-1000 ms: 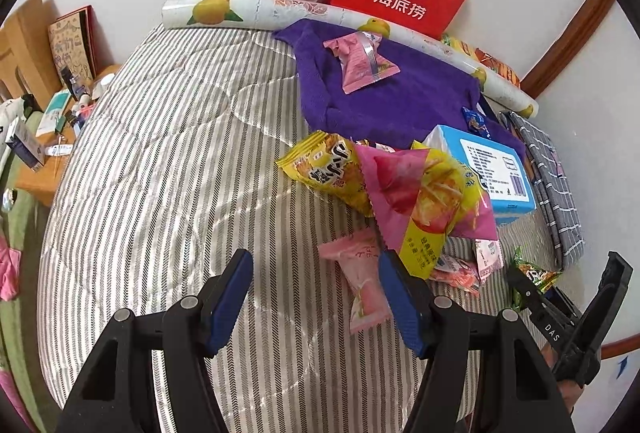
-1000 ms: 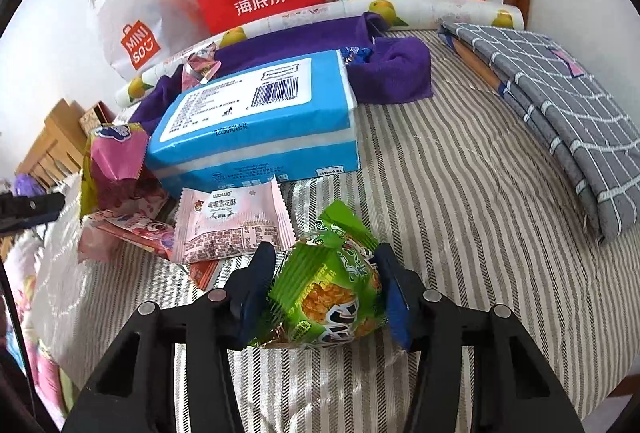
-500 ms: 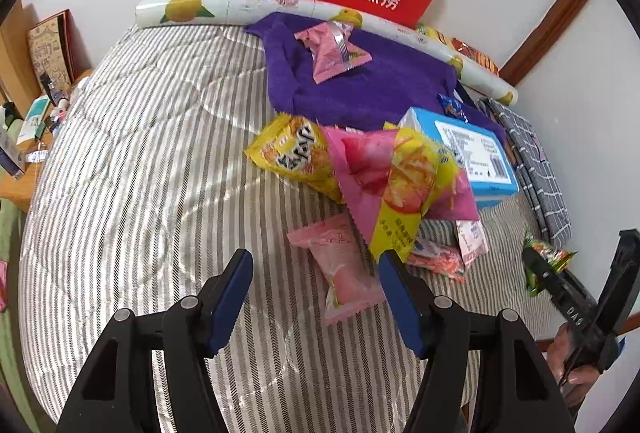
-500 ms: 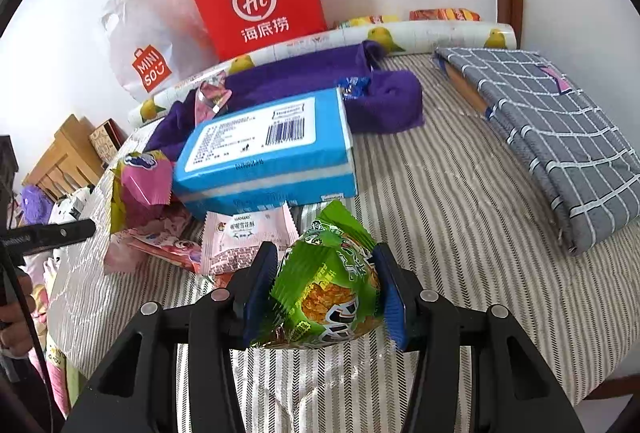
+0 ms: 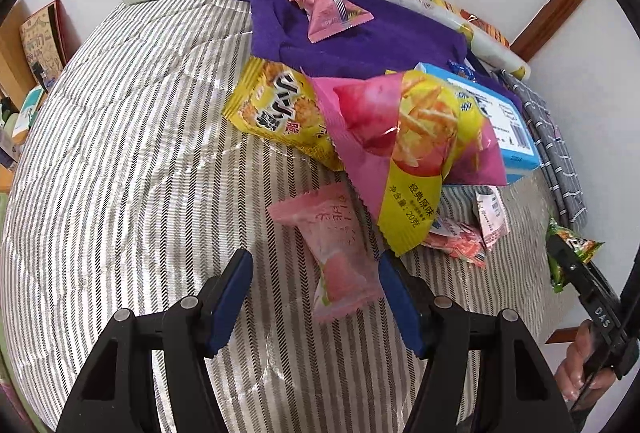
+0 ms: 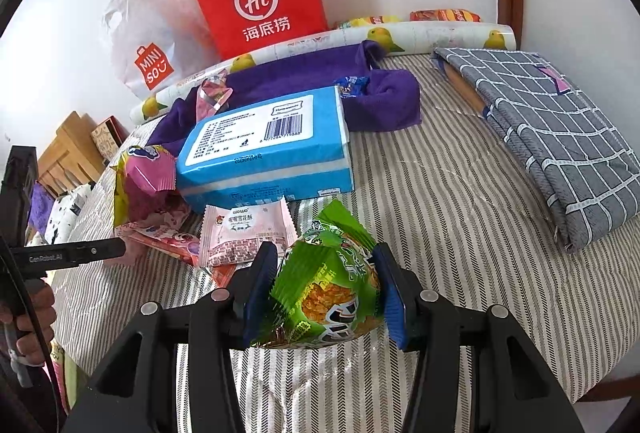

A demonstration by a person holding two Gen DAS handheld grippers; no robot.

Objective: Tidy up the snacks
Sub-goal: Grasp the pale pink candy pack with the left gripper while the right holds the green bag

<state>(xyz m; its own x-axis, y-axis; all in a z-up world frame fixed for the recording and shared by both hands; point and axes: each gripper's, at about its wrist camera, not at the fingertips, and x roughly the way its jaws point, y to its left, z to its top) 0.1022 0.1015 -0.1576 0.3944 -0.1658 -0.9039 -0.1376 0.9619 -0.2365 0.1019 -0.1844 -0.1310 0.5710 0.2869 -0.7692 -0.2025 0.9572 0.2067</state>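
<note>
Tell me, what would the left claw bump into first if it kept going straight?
Probably the pale pink snack packet, which lies between the open left claw's fingers, nearer the right one. Under it is the striped bed cover. Depth is hard to judge here.

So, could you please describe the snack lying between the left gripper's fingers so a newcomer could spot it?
On the striped bedcover, just below the big pink-and-yellow chip bag, lies a pale pink wrapped bar. Unlike its neighbours, it is slim, elongated and nearly plain.
</note>
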